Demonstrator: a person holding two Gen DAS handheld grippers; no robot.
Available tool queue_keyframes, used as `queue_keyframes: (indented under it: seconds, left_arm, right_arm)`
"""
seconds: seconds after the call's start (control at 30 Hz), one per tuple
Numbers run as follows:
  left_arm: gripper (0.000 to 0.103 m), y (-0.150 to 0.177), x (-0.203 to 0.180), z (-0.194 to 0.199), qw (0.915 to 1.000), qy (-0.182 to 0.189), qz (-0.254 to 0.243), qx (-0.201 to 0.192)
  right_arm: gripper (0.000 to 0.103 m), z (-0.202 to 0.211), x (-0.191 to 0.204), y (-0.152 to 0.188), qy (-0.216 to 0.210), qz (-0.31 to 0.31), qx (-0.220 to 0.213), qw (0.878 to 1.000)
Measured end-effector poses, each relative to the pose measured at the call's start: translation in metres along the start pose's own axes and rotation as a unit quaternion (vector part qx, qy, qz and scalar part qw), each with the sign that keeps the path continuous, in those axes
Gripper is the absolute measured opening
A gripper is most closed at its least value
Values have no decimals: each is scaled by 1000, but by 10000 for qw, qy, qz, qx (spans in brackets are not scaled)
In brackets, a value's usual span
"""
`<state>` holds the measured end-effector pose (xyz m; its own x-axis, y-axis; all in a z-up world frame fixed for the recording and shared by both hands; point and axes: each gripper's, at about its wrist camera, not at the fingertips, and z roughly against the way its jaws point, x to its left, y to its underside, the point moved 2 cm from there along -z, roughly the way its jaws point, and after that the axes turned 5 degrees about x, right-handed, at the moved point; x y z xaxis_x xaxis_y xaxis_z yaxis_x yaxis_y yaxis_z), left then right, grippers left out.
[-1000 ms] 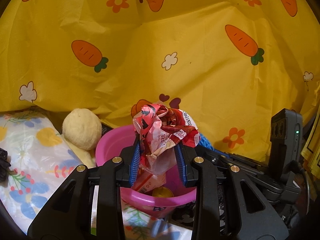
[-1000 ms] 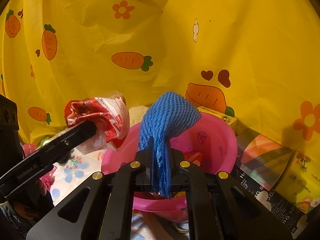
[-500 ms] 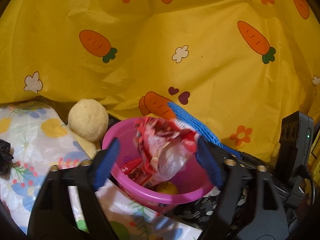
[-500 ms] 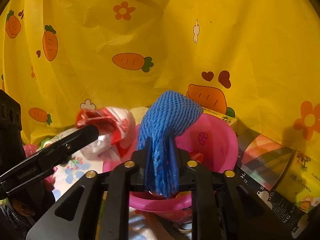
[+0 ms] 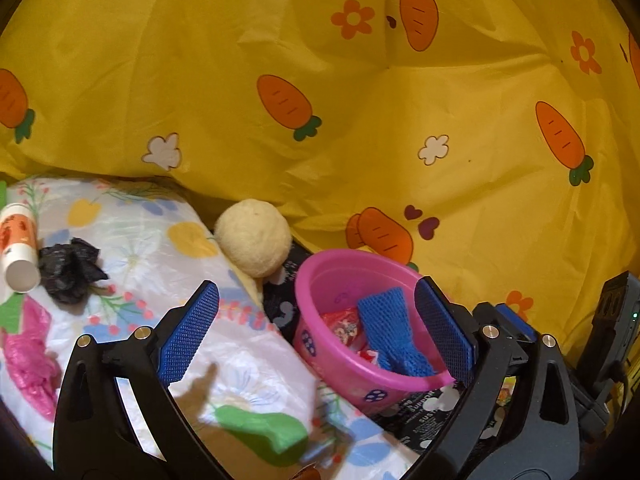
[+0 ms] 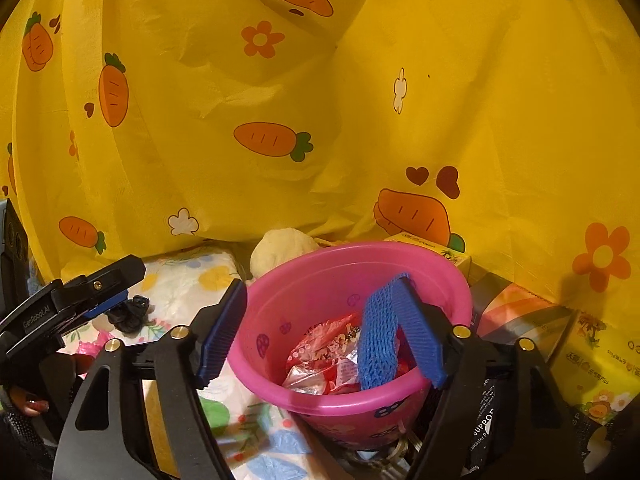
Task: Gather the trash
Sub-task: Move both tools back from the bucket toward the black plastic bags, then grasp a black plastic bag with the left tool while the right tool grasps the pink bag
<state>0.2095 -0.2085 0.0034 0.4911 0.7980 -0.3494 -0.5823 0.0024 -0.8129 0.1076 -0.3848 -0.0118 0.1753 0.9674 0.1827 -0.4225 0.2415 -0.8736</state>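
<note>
Two grippers, both with jaws spread wide after just opening, neither pressing on anything. Left gripper (image 5: 316, 328): nothing between its blue pads (image 5: 188, 332); its right pad stands at the near rim of the bucket. Right gripper (image 6: 320, 332): jaws straddle the bucket, and the mesh drapes against the inner face of its right pad (image 6: 420, 332), loose, not clamped.

One pink bucket (image 6: 320, 404), directly ahead of the right gripper, ahead and right of the left. Contents, counted: one red-and-white wrapper (image 6: 324, 356); one blue mesh sleeve (image 6: 378, 348), its upper end above the rim.

Left of the left gripper, on the flowered surface (image 5: 160, 248): one crumpled black bag (image 5: 70, 270), one white tube (image 5: 16, 248), one pink plastic scrap (image 5: 28, 356). One cream fuzzy ball (image 5: 254, 238) beyond that gripper, just behind the bucket.

Right of the right gripper: several printed packs (image 6: 596, 360); exact count unclear.

One yellow carrot-print cloth (image 5: 360, 100) as backdrop.
</note>
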Motion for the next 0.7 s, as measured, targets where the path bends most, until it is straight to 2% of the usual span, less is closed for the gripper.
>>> queue_keyframes:
  seconds: [0.13,0.23,0.33,0.5,0.7]
  left_arm:
    - [97,11,22,39,9973,-713,31,-147]
    - [97,22,41,69,9905,-1363,72,-145]
    - [97,32,65,103,9835,-1784,218,-185]
    - [97,53,109,162,9685,-2403,560,-350]
    - [97,80,157,218,9419,-3243,767,-411]
  right_arm:
    - [86,13,17,4,15,30,-135,9999]
    - [87,18,35,11,-32,87,-140,9999]
    - [88,21,61,21,-157,266,-128,9994]
    - [89,23,113,44,-689,582,105,9959]
    - [89,17,185,74,-1112,1202,595,9847]
